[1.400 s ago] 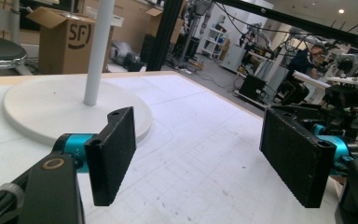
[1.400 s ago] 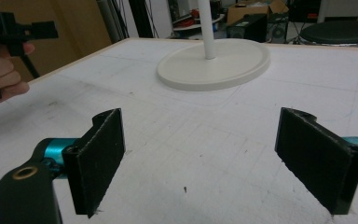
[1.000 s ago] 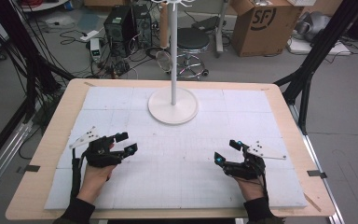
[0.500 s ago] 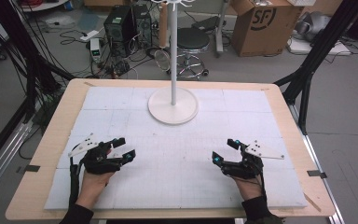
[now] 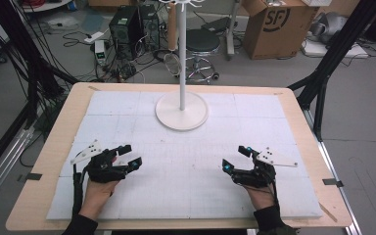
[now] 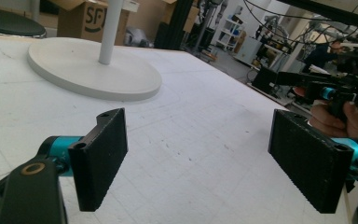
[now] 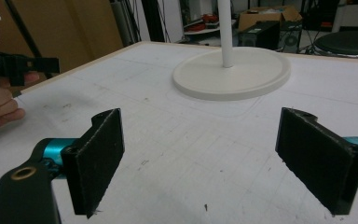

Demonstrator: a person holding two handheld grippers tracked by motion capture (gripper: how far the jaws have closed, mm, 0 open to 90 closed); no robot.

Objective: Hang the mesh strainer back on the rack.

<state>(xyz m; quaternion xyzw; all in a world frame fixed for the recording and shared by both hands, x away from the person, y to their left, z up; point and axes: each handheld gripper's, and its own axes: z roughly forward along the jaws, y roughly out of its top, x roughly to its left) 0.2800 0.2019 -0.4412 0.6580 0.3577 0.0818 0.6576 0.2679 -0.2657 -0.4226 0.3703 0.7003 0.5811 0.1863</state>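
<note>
Left hand-held gripper (image 5: 126,155) pulled back and down toward near edge since a second ago; right hand-held gripper (image 5: 236,158) hardly moved. Both jaws wide apart, nothing held. White stand (image 5: 181,110) left untouched, well apart, mid-back of surface (image 5: 293,196). No reach begun, by the look of it

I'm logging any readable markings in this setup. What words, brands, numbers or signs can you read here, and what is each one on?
"SF": on the cardboard box on the floor beyond the table; the same letters show on that box in the left gripper view.
No other text is readable: the small device with a lit display on the floor is too small and blurred, and the white stand bears no marking.
</note>
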